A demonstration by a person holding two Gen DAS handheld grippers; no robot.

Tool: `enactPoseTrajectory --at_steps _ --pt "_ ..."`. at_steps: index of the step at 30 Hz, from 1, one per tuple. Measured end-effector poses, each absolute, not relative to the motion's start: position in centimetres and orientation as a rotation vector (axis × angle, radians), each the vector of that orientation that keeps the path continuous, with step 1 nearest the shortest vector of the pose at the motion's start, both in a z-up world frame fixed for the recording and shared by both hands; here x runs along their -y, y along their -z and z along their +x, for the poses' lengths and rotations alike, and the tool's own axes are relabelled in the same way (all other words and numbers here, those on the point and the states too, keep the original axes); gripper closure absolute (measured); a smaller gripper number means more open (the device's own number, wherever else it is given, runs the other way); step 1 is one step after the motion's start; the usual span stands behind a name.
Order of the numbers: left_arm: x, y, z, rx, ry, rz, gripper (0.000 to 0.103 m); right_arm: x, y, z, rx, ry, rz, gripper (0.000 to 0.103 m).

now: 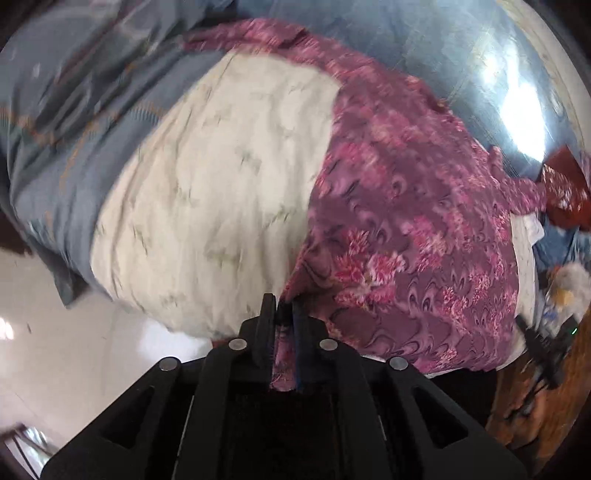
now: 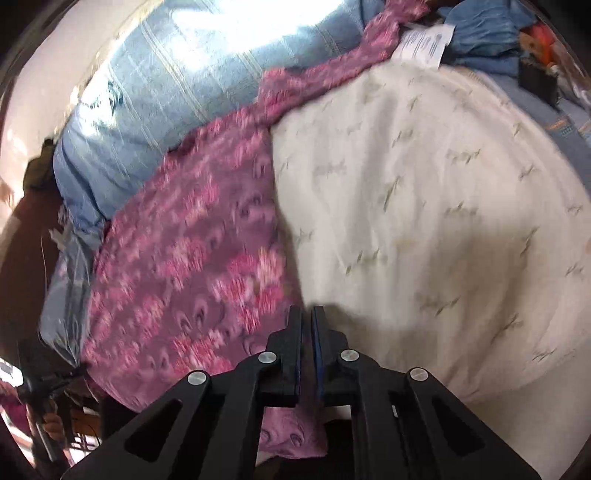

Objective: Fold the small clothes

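A purple and pink flowered cloth (image 1: 399, 236) lies spread over a cream quilt (image 1: 221, 177) on a bed. In the left wrist view my left gripper (image 1: 283, 306) is shut on the cloth's near edge, and fabric runs back between its fingers. In the right wrist view the same flowered cloth (image 2: 192, 266) covers the left part of the cream quilt (image 2: 424, 206). My right gripper (image 2: 307, 314) is shut on the cloth's near corner, with a fold of it hanging below the fingers. Both views are blurred.
A blue striped bedspread (image 2: 177, 96) lies beyond the quilt. A white paper (image 2: 424, 44) and blue clothes (image 2: 487, 33) sit at the far end. Red patterned fabric (image 1: 565, 188) and clutter lie at the right. Pale floor (image 1: 92, 350) shows beside the bed.
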State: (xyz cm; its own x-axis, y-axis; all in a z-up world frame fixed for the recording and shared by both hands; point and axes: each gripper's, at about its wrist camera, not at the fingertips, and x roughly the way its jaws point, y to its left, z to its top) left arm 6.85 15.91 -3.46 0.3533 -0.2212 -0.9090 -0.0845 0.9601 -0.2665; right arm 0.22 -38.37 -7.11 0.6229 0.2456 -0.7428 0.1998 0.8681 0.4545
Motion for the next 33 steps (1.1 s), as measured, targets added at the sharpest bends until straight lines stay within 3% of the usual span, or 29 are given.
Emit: enactPoseTrajectory --at_steps 1,3,4,5,7,9,10,11,14,18,20,22,23,24,27,29,33 --pt "-15.9 2.3 7.0 -1.175 0.104 -0.268 0.089 39.0 6.1 0.4 -0.871 -0.026 0.557 0.09" --pt "-15.4 0.3 8.1 -1.105 0.137 -0.259 0.065 39.7 4.8 1.3 -0.827 -0.02 0.58 0.069" --pt "-14.4 -0.5 9.0 -1.077 0.161 -0.252 0.046 39.7 4.5 2.3 -0.823 -0.021 0.58 0.052" --pt "-13.3 -0.8 10.0 -1.063 0.183 -0.234 0.042 39.4 4.5 3.4 -0.828 -0.028 0.57 0.048" --pt "-11.1 -0.3 11.9 -1.075 0.194 -0.196 0.042 38.4 5.2 5.5 -0.854 -0.04 0.542 0.048" --pt "-8.8 1.4 13.8 -1.12 0.216 -0.171 0.042 37.1 6.5 7.5 -0.888 -0.05 0.526 0.055" --pt "-7.7 2.8 14.7 -1.145 0.201 -0.139 0.042 36.1 7.2 8.3 -0.9 -0.065 0.491 0.081" --pt "-7.3 3.9 14.8 -1.168 0.177 -0.106 0.043 35.1 7.5 8.9 -0.914 -0.064 0.414 0.096" --pt "-5.8 6.2 15.7 -1.217 0.134 -0.032 0.046 34.5 6.1 9.0 -0.886 -0.089 0.341 0.097" --pt "-5.2 3.1 15.9 -1.088 0.169 -0.038 0.045 36.2 3.0 8.6 -0.794 -0.105 0.36 0.097" --pt "-5.1 3.4 16.8 -1.064 0.132 -0.02 0.042 36.4 4.2 9.1 -0.833 -0.086 0.346 0.097" --pt "-5.0 5.7 18.2 -1.155 0.106 0.007 0.042 36.1 6.9 10.1 -0.957 -0.064 0.316 0.096" --pt "-5.2 6.5 18.5 -1.186 0.109 0.006 0.042 36.2 7.0 9.8 -0.931 -0.074 0.326 0.096" --pt "-5.1 6.1 18.3 -1.155 0.115 0.01 0.042 36.4 6.6 10.0 -0.937 -0.089 0.341 0.091" --pt "-4.4 4.0 19.0 -1.113 0.192 -0.022 0.042 40.6 3.3 11.0 -0.856 -0.085 0.452 0.089" --pt "-3.5 2.4 20.5 -1.052 0.222 -0.057 0.042 44.2 1.5 12.5 -0.786 -0.002 0.488 0.071" --pt "-0.9 2.1 24.9 -1.015 0.235 -0.1 0.04 53.1 -0.7 17.3 -0.658 0.192 0.625 0.062"
